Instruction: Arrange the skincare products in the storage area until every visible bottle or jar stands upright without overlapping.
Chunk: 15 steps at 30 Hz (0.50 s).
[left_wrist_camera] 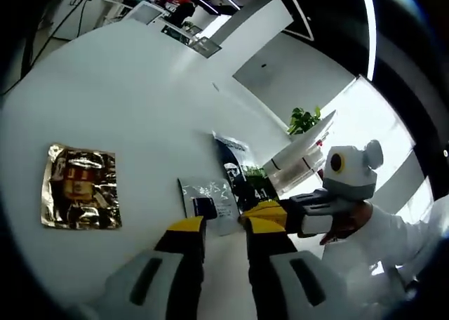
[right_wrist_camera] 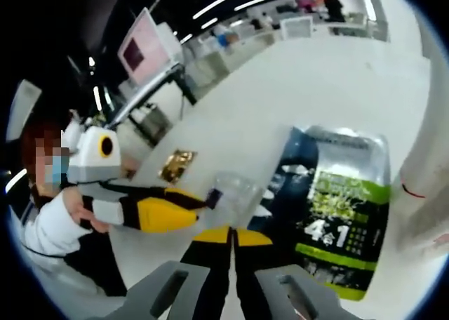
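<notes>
A dark pouch with green print [right_wrist_camera: 337, 215] lies right of my right gripper [right_wrist_camera: 233, 237], whose jaws are closed to a thin line at the pouch's left edge. In the left gripper view the same pouch [left_wrist_camera: 235, 167] tilts up off the white table [left_wrist_camera: 140, 88], with the right gripper [left_wrist_camera: 265, 211] at its lower corner. A clear silvery sachet [left_wrist_camera: 207, 202] lies just past my left gripper [left_wrist_camera: 224, 230], whose jaws stand apart over bare table. From the right gripper view, the left gripper [right_wrist_camera: 200, 202] reaches the sachet [right_wrist_camera: 235, 190]. A gold foil sachet [left_wrist_camera: 81, 187] lies flat to the left.
A white post [right_wrist_camera: 428, 172] rises right of the pouch. A person in white sleeves [right_wrist_camera: 56, 229] holds the grippers. A green plant [left_wrist_camera: 303, 120] and white shelving stand beyond the table. Desks and a screen [right_wrist_camera: 144, 53] are far off.
</notes>
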Each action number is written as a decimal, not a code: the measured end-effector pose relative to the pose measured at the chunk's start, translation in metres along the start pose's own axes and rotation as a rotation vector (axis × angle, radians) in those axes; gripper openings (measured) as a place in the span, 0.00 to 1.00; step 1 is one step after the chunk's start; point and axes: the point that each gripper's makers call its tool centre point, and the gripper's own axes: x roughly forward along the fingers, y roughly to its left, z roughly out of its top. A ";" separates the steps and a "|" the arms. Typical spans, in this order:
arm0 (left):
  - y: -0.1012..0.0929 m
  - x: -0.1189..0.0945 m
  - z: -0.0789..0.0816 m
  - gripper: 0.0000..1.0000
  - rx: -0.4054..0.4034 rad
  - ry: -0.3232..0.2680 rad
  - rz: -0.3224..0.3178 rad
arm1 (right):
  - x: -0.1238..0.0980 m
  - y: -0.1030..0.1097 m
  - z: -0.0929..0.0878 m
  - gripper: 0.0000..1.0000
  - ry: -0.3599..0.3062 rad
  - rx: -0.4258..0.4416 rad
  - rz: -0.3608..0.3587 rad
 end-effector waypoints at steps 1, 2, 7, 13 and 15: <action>0.000 0.000 0.000 0.19 -0.001 0.000 0.000 | 0.000 -0.001 0.002 0.00 -0.011 -0.013 -0.007; 0.000 0.000 0.000 0.18 -0.003 -0.001 0.001 | 0.000 -0.001 0.001 0.00 -0.011 -0.020 -0.009; 0.002 0.000 0.001 0.18 -0.001 0.000 0.001 | -0.001 -0.002 0.002 0.00 -0.014 -0.057 -0.021; 0.002 0.001 0.001 0.18 -0.004 0.001 0.002 | -0.007 -0.003 0.006 0.00 -0.029 -0.061 -0.022; 0.002 0.001 0.001 0.18 -0.004 0.000 -0.001 | -0.010 -0.001 0.010 0.00 -0.039 -0.063 -0.019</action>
